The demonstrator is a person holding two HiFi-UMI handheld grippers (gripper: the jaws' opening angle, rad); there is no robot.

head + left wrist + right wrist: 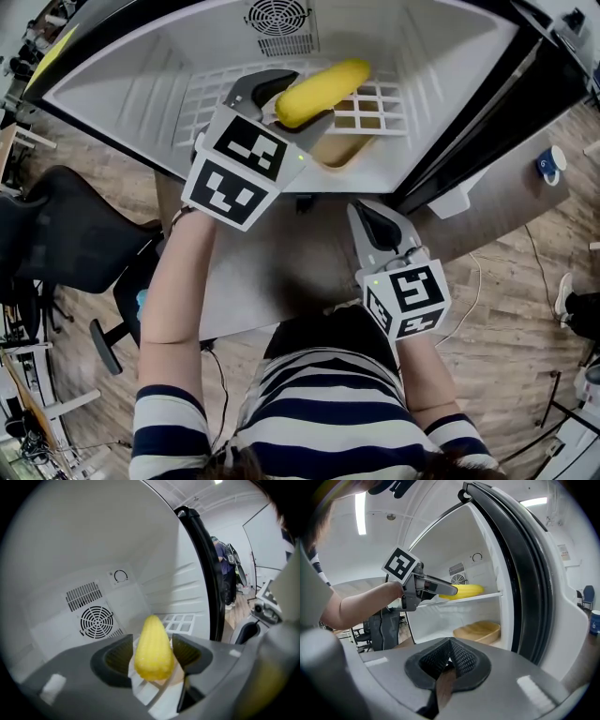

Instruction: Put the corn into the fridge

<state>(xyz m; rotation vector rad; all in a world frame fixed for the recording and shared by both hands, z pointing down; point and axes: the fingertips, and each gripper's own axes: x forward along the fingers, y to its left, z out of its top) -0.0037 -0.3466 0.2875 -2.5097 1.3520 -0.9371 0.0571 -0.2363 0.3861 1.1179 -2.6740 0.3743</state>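
Observation:
The yellow corn (323, 91) is held level over the white wire shelf (380, 105) inside the open fridge. My left gripper (281, 97) is shut on its near end. In the left gripper view the corn (152, 646) points away between both pads, toward the fridge's back wall. The right gripper view shows the corn (468, 591) at shelf height, with the left gripper (440, 590) beside it. My right gripper (375, 223) hangs outside the fridge, below its opening, over the grey table (272, 281). In its own view the right gripper (450, 660) is shut with nothing in it.
A shallow wooden tray (339, 150) lies on the fridge floor under the shelf, seen too as the tray (478, 631). A round fan grille (96, 621) is on the back wall. The open fridge door (529, 573) stands at the right. A black office chair (56, 225) is at left.

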